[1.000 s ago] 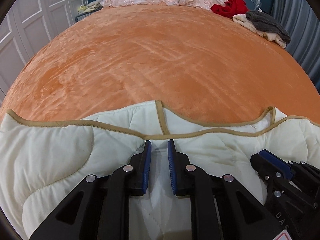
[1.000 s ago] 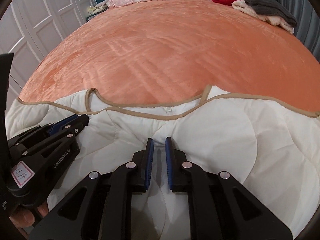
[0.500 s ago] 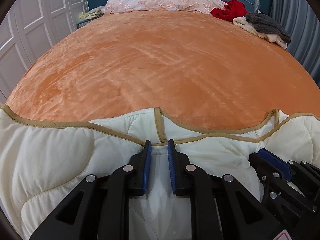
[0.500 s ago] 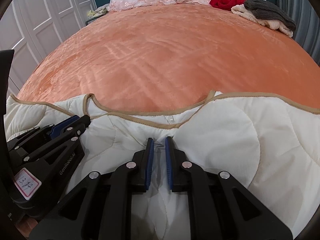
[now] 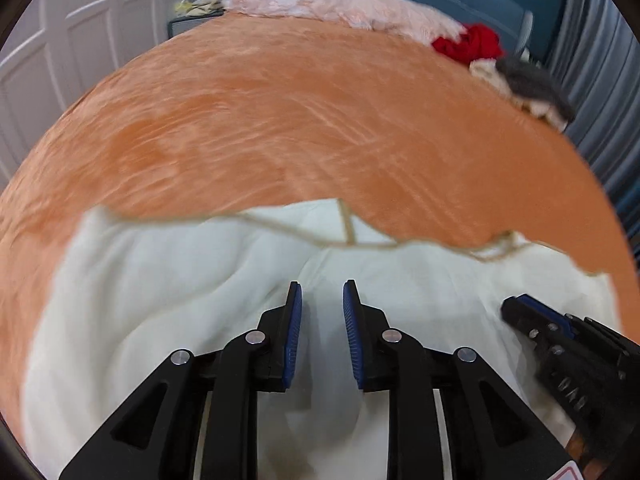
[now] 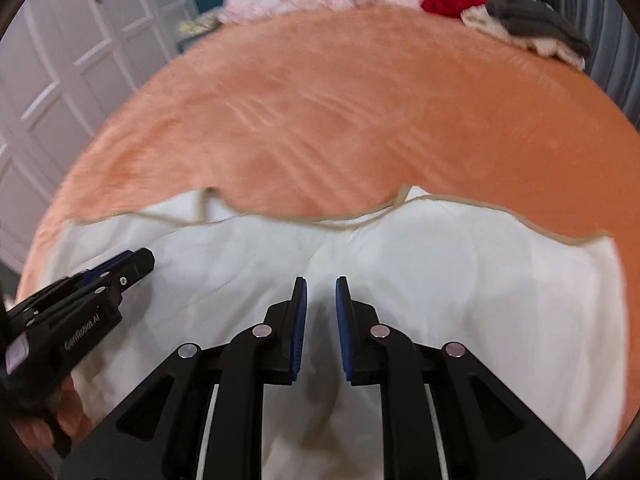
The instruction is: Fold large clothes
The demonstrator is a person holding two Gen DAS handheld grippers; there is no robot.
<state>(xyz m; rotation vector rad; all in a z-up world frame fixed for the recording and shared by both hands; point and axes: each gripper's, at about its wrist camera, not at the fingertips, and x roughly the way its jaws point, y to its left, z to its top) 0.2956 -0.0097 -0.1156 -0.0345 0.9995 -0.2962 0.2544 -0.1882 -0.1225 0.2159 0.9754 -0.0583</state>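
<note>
Cloth fills the lower half of both views: a cream quilted garment (image 5: 168, 300) with tan edging lies across the near side of an orange bedspread (image 5: 304, 120), directly ahead of and under both tools. The left gripper (image 5: 319, 292) has its blue pads standing apart with a ridge of white fabric rising in the gap; whether the pads actually pinch it cannot be told, since the frame is blurred and cloth shows on both sides of the gap. The right gripper (image 6: 321, 286) shows a narrower gap, again with a bunched fold between the pads, and grip there is equally uncertain. Each tool appears at the edge of the other's view, so they sit near one another, side by side, over the garment's middle.

My judgement is that the step in hand is taking or carrying a fold of the garment. To do it well, both tools should bite the same layers at matching height, move together at one pace, and keep the tan edge ahead of them straight, so the fold lands square without dragging the bedspread.

No containers are visible. Far ahead of the tools, at the bed's far end, lie a pink quilt (image 5: 340, 4) and a heap of red and grey clothes (image 5: 516, 68), loose on the bedspread.
</note>
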